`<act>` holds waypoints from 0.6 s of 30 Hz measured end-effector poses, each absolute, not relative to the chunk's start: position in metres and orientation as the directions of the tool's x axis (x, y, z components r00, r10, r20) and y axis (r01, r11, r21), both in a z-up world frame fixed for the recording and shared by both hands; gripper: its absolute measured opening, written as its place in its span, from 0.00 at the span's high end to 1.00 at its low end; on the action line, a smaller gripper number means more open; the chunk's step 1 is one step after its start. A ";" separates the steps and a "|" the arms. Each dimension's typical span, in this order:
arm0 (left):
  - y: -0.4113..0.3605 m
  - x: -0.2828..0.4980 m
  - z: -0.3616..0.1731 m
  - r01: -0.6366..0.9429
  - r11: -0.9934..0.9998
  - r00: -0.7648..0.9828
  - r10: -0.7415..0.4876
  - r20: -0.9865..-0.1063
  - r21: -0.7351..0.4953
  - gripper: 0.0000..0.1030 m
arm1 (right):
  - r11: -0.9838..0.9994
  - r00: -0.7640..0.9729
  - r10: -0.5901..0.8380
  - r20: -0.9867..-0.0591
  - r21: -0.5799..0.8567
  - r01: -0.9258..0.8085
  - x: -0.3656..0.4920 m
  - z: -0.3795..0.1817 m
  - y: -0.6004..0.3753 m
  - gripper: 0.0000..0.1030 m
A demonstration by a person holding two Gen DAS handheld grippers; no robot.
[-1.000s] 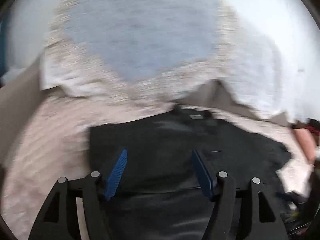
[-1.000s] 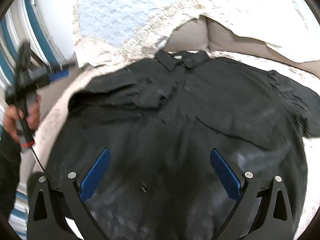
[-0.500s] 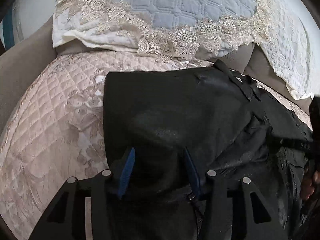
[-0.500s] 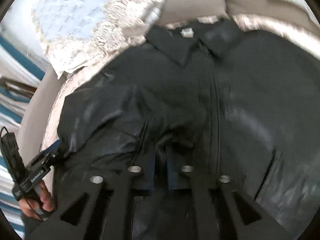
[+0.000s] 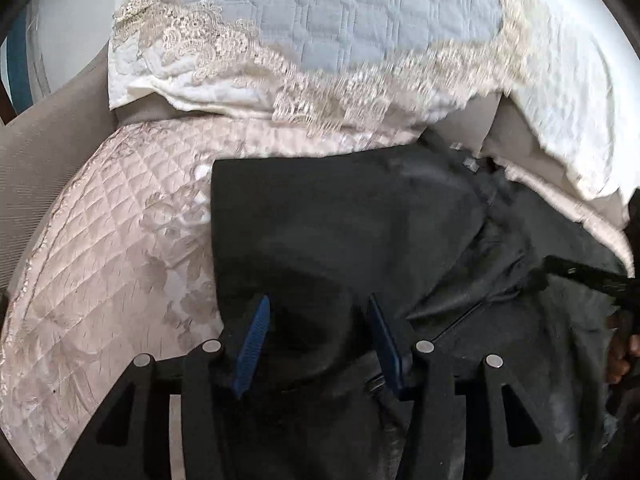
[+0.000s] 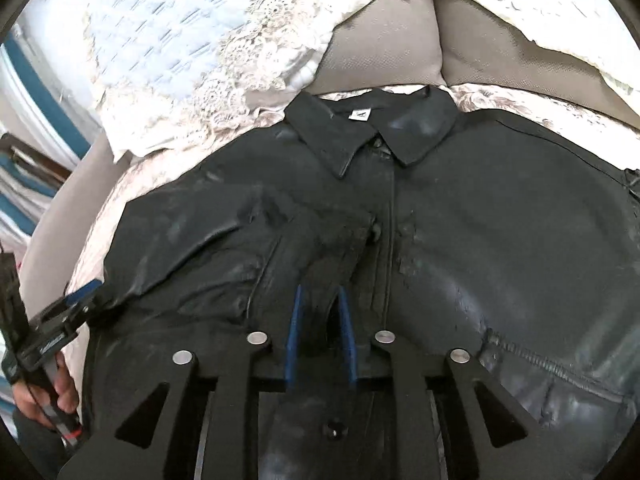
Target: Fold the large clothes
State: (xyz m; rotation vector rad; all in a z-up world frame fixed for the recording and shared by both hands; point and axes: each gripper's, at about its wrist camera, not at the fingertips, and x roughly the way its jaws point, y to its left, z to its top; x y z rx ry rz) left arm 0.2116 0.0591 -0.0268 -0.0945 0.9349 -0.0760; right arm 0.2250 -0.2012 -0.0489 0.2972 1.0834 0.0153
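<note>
A black leather-look jacket (image 6: 500,220) lies front up on a quilted pink-beige cover (image 5: 120,260), collar (image 6: 372,132) toward the pillows. Its left side is folded in, giving a straight edge (image 5: 216,240). My left gripper (image 5: 320,320) sits at that folded side with a hump of jacket fabric filling the gap between its blue pads. It also shows as the left gripper (image 6: 80,300) at the jacket's left edge. My right gripper (image 6: 320,320) is over the jacket's front near the placket. Its jaws are opening, with a raised fold still between them and a dark gap beside the right pad.
A blue quilted pillow with lace trim (image 5: 320,20) and a white one (image 5: 568,92) lean on the beige sofa back (image 6: 380,60) behind the jacket. A hand (image 6: 48,396) holds the left gripper's handle. Striped blue and white cloth (image 6: 36,120) is at the far left.
The left gripper sank onto the jacket's folded side and its jaws narrowed around fabric. The right gripper moved in over the jacket front, closed from wide open onto a fold, then parted slightly.
</note>
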 end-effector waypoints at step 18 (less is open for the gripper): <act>-0.029 0.113 -0.001 0.151 0.975 0.574 -0.219 -0.789 -0.161 0.40 | 0.885 0.606 0.060 -0.793 0.323 0.336 0.050 0.012 -0.328 0.41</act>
